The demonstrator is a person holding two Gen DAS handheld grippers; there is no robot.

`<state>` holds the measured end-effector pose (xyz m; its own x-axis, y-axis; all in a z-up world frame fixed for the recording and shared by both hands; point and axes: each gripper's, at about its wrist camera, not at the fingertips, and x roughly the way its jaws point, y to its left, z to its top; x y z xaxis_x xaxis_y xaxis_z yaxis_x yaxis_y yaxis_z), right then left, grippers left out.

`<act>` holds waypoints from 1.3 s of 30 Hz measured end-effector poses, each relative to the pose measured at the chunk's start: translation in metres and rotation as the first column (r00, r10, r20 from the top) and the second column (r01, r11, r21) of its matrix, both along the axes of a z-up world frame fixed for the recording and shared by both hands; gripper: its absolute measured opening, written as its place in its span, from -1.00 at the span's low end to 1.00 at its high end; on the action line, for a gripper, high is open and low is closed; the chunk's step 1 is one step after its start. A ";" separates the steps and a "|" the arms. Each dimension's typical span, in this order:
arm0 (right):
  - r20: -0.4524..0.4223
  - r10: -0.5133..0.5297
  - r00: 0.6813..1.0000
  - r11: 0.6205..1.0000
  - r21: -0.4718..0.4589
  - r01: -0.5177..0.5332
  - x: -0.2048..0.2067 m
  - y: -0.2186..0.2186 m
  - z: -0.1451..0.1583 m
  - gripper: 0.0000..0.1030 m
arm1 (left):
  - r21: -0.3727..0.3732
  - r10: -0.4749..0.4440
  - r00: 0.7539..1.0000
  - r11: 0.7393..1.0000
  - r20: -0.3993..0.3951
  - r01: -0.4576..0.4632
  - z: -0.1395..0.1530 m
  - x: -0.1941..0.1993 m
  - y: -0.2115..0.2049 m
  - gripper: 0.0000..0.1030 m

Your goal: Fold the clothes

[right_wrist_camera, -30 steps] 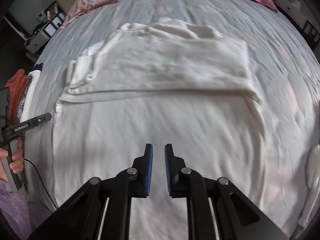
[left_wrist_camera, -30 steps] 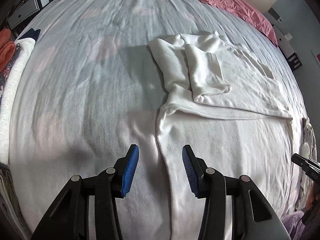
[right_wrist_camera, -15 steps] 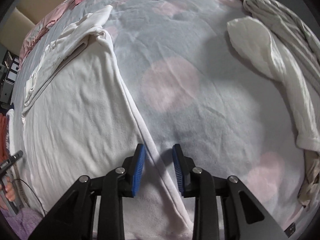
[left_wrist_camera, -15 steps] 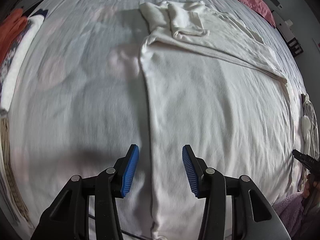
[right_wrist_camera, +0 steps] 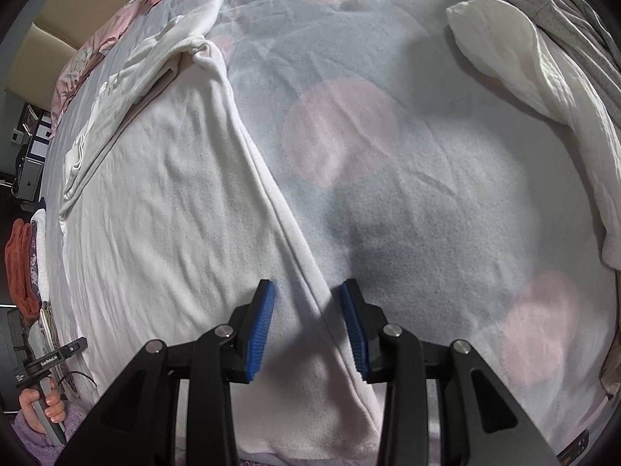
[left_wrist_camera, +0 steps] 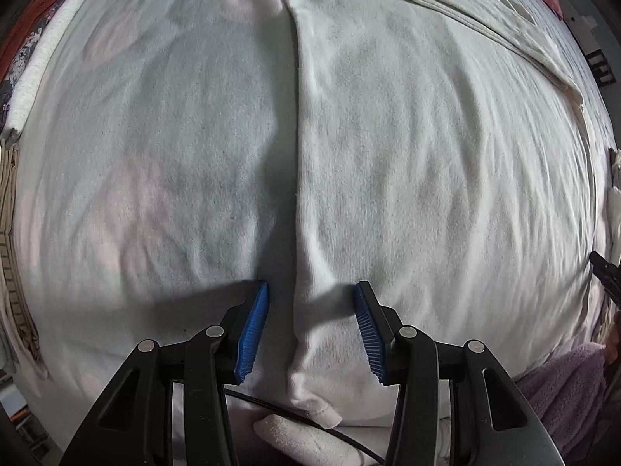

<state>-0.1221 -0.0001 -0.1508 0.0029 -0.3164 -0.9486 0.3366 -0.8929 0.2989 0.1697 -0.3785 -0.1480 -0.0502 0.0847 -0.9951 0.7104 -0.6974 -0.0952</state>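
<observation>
While both hand-held grippers (left_wrist_camera: 310, 326) (right_wrist_camera: 308, 324) gape over the white garment's (left_wrist_camera: 427, 155) edges, only the right view shows a second pile (right_wrist_camera: 543, 77) — grey and white.

Left gripper (left_wrist_camera: 310, 328) and right gripper (right_wrist_camera: 307, 328): black frames, silver screws, ribbed blue pads (left_wrist_camera: 253, 334). Bare-skinned hand (right_wrist_camera: 44, 402), lavender fleece sleeve (right_wrist_camera: 37, 440).

the right hand-held gripper (right_wrist_camera: 306, 324) hung with jaws apart astride the side edge of the white garment (right_wrist_camera: 163, 202), spread flat on the grey pink-spotted bed (right_wrist_camera: 427, 178)
</observation>
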 end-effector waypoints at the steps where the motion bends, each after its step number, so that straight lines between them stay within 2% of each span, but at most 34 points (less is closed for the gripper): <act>1: 0.003 0.008 1.000 1.000 0.003 -0.008 0.001 0.000 0.000 -0.32 | 0.007 -0.006 1.000 1.000 0.002 0.006 -0.001 0.000 0.003 -0.08; 4: -0.010 0.026 1.000 1.000 0.014 -0.025 0.003 -0.002 0.002 -0.46 | 0.002 -0.031 0.999 1.000 0.006 0.031 -0.001 -0.001 0.011 -0.13; 6: -0.020 0.037 0.999 0.999 0.021 -0.037 0.004 -0.004 0.004 -0.69 | 0.005 -0.039 0.999 0.999 -0.011 0.039 0.000 -0.001 0.014 -0.43; 8: -0.034 0.039 0.999 0.999 0.006 -0.039 0.005 -0.003 0.008 -0.82 | 0.000 -0.042 0.999 0.999 -0.027 0.042 0.003 -0.001 0.017 -0.65; 11: -0.076 0.023 0.997 0.999 -0.030 -0.025 0.007 0.001 0.020 -0.85 | -0.031 -0.022 0.997 0.999 -0.075 0.020 0.014 0.003 0.014 -0.78; 15: -0.128 -0.022 0.991 0.993 -0.114 0.007 0.005 0.009 0.036 -0.85 | -0.059 0.035 0.978 0.997 -0.208 -0.048 0.036 0.011 0.003 -0.83; 18: -0.151 -0.052 0.987 0.987 -0.161 0.027 0.007 0.003 0.047 -0.85 | -0.072 0.059 0.956 0.994 -0.288 -0.083 0.046 0.012 -0.004 -0.84; 24: -0.157 -0.036 0.987 0.991 -0.136 0.014 -0.001 -0.012 0.036 -0.85 | -0.029 0.115 0.947 0.991 -0.300 -0.130 0.031 0.001 -0.029 -0.84; 27: -0.145 -0.070 0.987 0.986 -0.157 0.047 -0.011 -0.010 0.027 -0.85 | -0.050 0.143 0.936 0.985 -0.320 -0.168 0.036 0.007 -0.038 -0.84; 29: -0.138 -0.083 0.987 0.983 -0.173 0.058 -0.016 -0.012 0.022 -0.85 | -0.025 0.162 0.932 0.983 -0.325 -0.180 0.038 0.013 -0.044 -0.84; 31: -0.130 -0.071 0.989 0.985 -0.164 0.049 -0.019 -0.016 0.017 -0.85 | 0.014 0.169 0.935 0.985 -0.313 -0.174 0.035 0.017 -0.045 -0.76; 33: -0.123 -0.060 0.991 0.987 -0.156 0.040 -0.021 -0.019 0.012 -0.85 | 0.052 0.163 0.942 0.987 -0.294 -0.154 0.032 0.019 -0.043 -0.39; 39: -0.108 -0.060 0.992 0.985 -0.166 0.041 -0.024 -0.021 0.007 -0.85 | 0.080 0.054 0.970 0.996 -0.238 -0.036 0.030 0.010 -0.017 -0.34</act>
<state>-0.1461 -0.0213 -0.1441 -0.1204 -0.4637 -0.8778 0.3317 -0.8522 0.4046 0.1797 -0.3957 -0.1184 -0.2919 0.1507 -0.9445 0.6910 -0.6496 -0.3172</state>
